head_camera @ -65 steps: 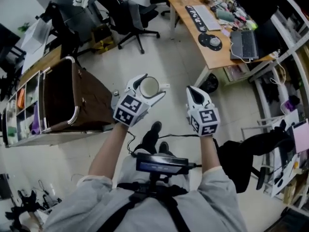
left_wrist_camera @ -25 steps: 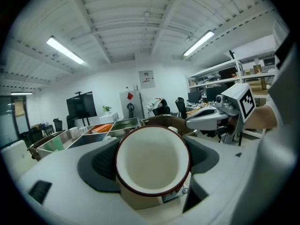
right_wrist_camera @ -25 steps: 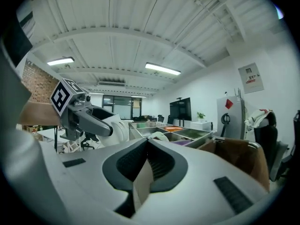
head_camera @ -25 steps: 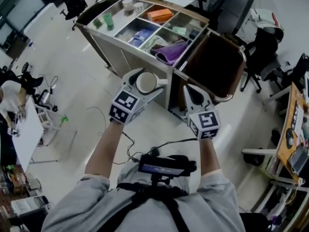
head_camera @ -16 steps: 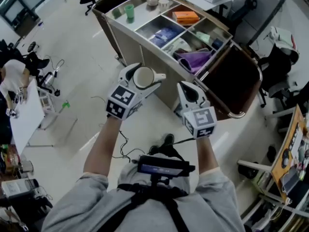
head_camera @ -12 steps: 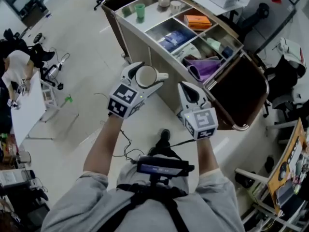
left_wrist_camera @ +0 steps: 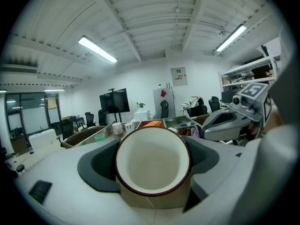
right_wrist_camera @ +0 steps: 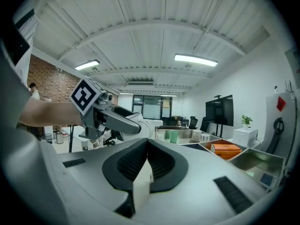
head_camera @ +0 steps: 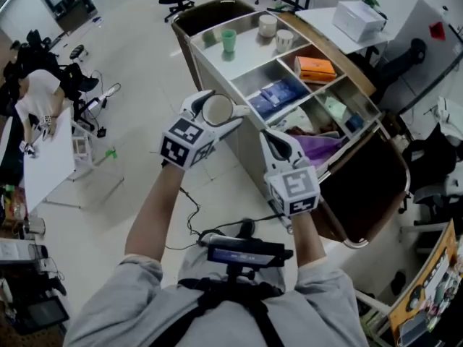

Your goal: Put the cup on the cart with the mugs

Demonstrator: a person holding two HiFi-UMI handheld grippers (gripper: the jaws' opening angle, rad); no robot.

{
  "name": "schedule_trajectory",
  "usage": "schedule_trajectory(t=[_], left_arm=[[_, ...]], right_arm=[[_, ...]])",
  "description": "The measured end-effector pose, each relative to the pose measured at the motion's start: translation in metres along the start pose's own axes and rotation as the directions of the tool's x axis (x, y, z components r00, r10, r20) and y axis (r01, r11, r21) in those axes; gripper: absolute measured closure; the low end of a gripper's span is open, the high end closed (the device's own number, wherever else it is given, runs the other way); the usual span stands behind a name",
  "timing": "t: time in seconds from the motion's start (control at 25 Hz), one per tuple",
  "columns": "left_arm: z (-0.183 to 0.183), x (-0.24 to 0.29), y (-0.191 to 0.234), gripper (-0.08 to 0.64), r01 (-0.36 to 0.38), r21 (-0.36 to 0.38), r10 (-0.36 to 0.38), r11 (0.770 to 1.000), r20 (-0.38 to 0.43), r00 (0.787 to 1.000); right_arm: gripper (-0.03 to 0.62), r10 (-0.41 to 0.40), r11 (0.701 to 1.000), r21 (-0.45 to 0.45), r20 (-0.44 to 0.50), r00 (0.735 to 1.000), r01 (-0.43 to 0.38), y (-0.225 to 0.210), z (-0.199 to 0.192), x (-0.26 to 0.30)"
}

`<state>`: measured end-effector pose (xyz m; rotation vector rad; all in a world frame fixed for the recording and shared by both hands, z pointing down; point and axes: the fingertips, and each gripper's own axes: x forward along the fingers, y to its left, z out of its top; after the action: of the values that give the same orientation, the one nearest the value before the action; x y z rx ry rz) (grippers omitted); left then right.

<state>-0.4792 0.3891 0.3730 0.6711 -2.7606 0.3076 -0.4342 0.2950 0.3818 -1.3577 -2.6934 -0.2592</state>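
Note:
My left gripper (head_camera: 218, 114) is shut on a tan cup (head_camera: 217, 109) with a cream inside and a dark red rim. In the left gripper view the cup (left_wrist_camera: 152, 165) fills the space between the jaws, mouth toward the camera. Beyond it stands the cart (head_camera: 249, 55). Its far end compartment holds two white mugs (head_camera: 268, 25) (head_camera: 283, 40) and a green cup (head_camera: 228, 40). My right gripper (head_camera: 278, 144) hangs over the cart's near side, shut and empty. In the right gripper view its jaws (right_wrist_camera: 146, 142) meet, with the green cup (right_wrist_camera: 174, 136) and mugs (right_wrist_camera: 197, 136) ahead.
The cart's other compartments hold an orange box (head_camera: 314, 66), blue packets (head_camera: 277, 94) and purple cloth (head_camera: 322, 149). A brown bin (head_camera: 369, 183) hangs at its near end. A white table (head_camera: 47, 161) with a person stands left, a desk with a white box (head_camera: 358, 20) behind.
Both grippers have travelled along the cart toward the end with the mugs, which now lies closer ahead. The cup stays in the left gripper; the right stays shut.

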Motion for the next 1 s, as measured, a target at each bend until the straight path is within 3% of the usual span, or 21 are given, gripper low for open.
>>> schedule_trajectory(t=[0.36,0.68,1.0], left_arm=[[0.033,0.047,0.072,0.147,0.020,0.057,-0.018,0.998,-0.038,0.999],[0.043,0.129,0.118,0.147,0.164,0.101,-0.155,0.981,-0.088,0.984],[0.044,0.220,0.163,0.147,0.321,0.117,-0.301,0.940,-0.159,0.940]], right_arm=[[0.591,0.028,0.999,0.016,-0.010,1.000,-0.028,-0.012,0.032,0.063],[0.591,-0.066,0.997,0.025,-0.058,0.996,0.067,-0.049,0.032,0.125],[0.591,-0.188,0.980,0.049,-0.104,0.977,0.194,-0.088,0.037,0.197]])
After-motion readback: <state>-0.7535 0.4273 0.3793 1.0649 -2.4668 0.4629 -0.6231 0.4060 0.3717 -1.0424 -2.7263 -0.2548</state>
